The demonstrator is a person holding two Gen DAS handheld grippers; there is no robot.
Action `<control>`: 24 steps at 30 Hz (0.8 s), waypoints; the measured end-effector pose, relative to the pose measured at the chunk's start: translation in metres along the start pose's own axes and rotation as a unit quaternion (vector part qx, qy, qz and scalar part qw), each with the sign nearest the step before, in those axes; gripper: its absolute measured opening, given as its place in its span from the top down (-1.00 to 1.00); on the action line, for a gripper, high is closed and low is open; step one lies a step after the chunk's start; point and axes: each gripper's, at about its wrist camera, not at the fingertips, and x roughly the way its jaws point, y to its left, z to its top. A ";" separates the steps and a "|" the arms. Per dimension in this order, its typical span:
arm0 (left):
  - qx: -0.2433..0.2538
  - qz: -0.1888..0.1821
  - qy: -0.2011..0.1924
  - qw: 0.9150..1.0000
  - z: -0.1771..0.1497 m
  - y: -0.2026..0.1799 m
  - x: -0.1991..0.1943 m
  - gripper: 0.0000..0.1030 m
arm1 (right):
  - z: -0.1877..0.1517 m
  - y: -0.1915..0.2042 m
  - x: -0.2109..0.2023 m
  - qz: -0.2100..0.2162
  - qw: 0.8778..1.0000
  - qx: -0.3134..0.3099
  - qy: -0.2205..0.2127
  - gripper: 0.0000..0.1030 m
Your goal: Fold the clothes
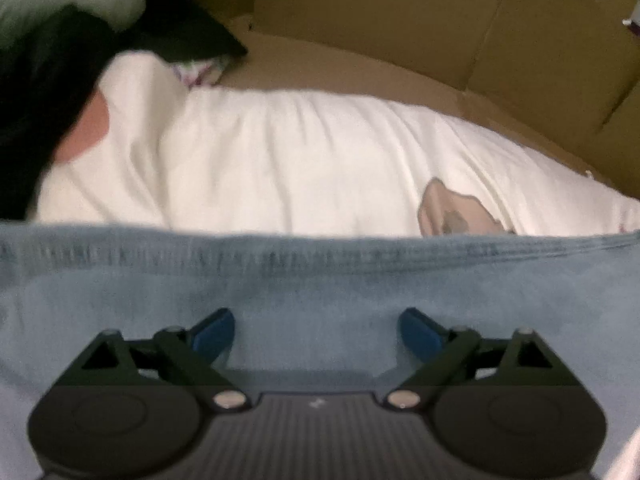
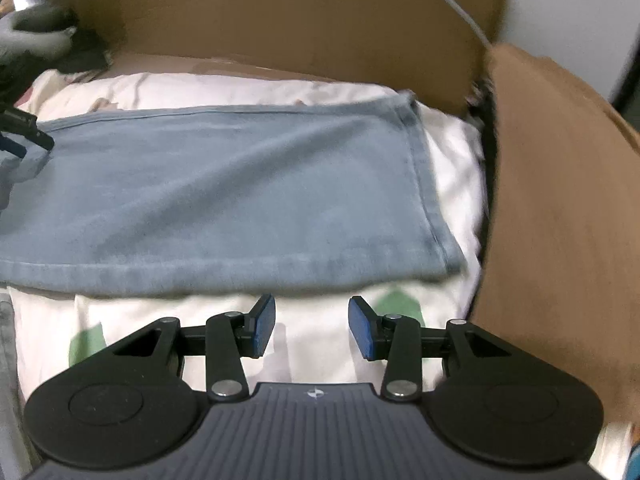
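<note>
a white printed sheet (image 2: 452, 184) covers the surface. brown cardboard panels (image 2: 280, 24) stand upright just behind the sheet and along its right side, a pale wall (image 2: 568, 20) beyond them.

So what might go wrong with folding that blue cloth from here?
Both tongs are open, holding nothing. The left tongs sit over the blue cloth, so closing there might pinch only a loose wrinkle. The right tongs hover over the white printed sheet just short of the blue hem, so they could grab the sheet too. The cardboard flap close on the right could get bumped.
</note>
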 end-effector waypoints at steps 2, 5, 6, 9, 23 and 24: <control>-0.009 0.007 -0.003 1.000 0.010 -0.003 0.004 -0.79 | -0.008 -0.007 -0.001 0.003 1.000 0.023 -0.006 0.07; -0.030 0.013 -0.003 0.999 0.016 -0.001 0.008 -0.81 | -0.014 -0.018 -0.001 0.004 0.997 0.071 -0.013 0.08; -0.032 0.013 -0.003 0.999 0.018 0.000 0.010 -0.81 | -0.016 -0.021 -0.002 0.007 0.996 0.088 -0.016 0.08; -0.037 0.011 -0.004 0.999 0.024 0.002 0.015 -0.83 | -0.019 -0.030 -0.004 0.016 0.991 0.133 -0.029 0.09; -0.024 0.012 -0.003 1.000 0.025 -0.001 0.019 -0.89 | -0.010 -0.050 0.015 0.005 0.953 0.298 -0.048 0.09; -0.024 0.011 -0.003 1.000 0.025 -0.001 0.019 -0.89 | -0.008 -0.054 0.017 0.001 0.945 0.323 -0.048 0.09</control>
